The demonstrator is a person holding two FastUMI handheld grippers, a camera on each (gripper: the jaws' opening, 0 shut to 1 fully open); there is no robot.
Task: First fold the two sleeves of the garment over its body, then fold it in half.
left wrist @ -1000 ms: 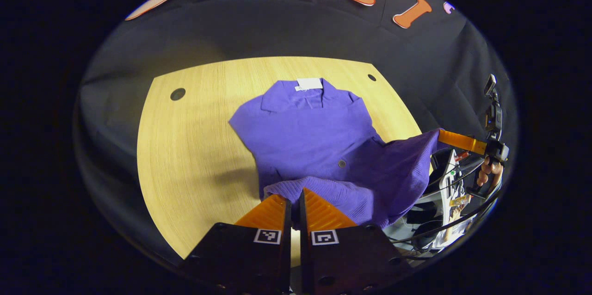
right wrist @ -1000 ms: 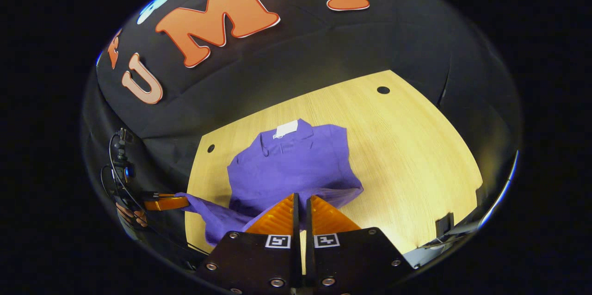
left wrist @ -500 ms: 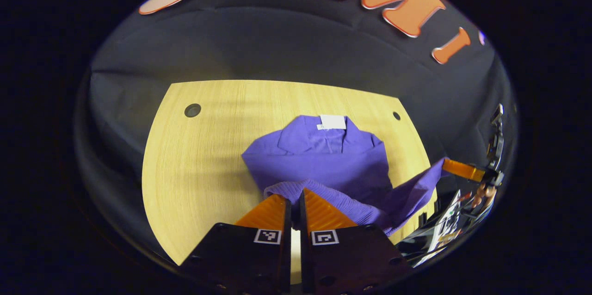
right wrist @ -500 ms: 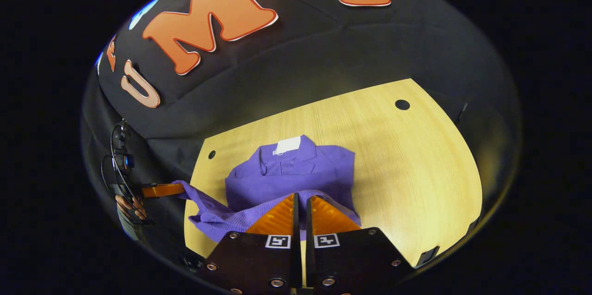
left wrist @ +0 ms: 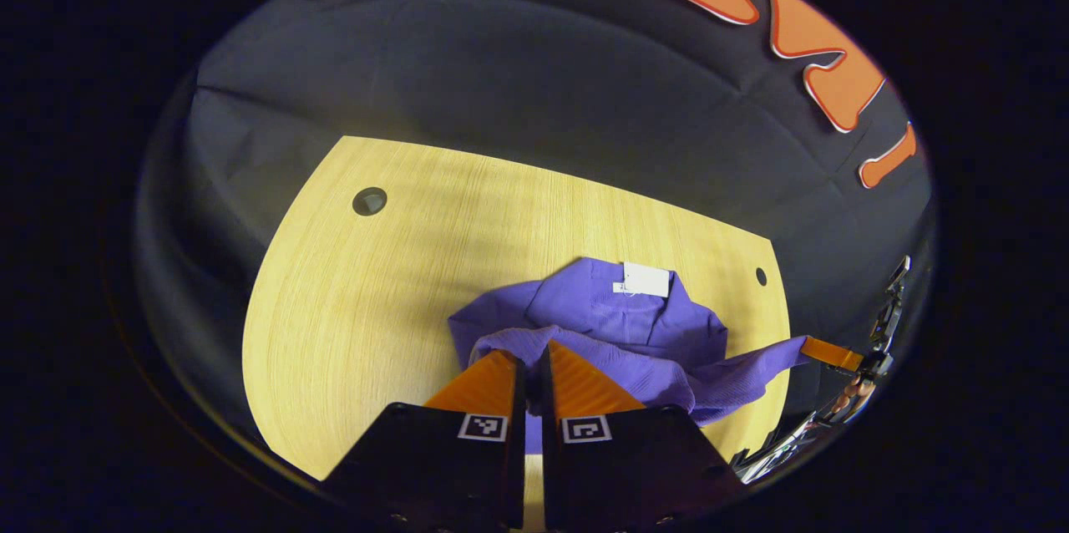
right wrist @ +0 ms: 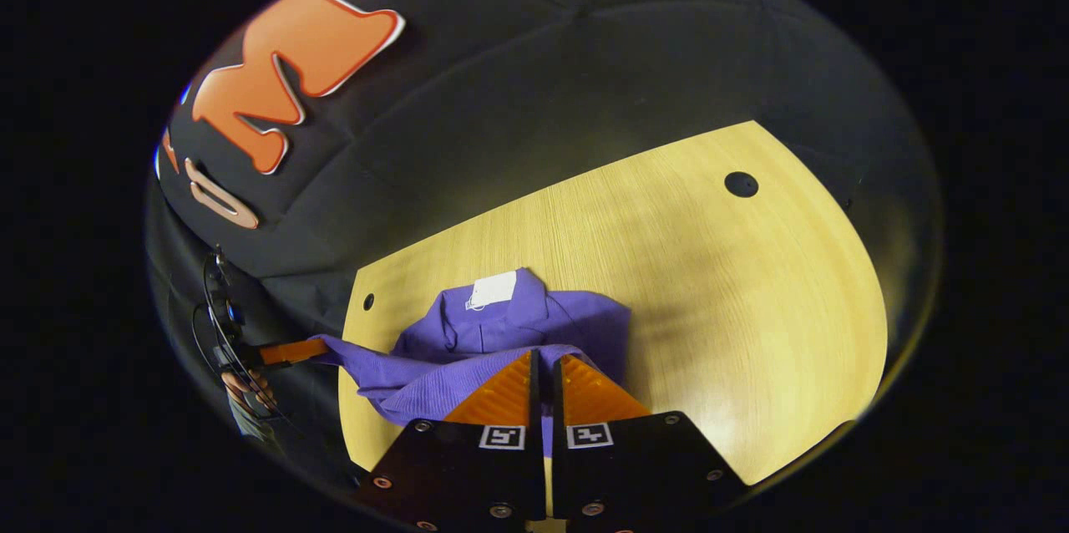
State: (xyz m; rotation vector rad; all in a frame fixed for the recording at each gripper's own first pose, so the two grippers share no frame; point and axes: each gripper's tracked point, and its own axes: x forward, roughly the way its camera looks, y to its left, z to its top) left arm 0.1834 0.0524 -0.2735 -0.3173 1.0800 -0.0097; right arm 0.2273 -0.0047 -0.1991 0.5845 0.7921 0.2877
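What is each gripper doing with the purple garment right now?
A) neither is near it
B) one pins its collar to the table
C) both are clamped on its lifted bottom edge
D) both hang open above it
C: the left gripper and right gripper each pinch the lifted hem of the garment, stretched between them above the table.

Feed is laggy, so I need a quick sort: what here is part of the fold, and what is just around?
In the job:
- garment, hem lifted
- left tool, shut on hem
- right tool, shut on hem

Just around:
- table
- white tag at collar
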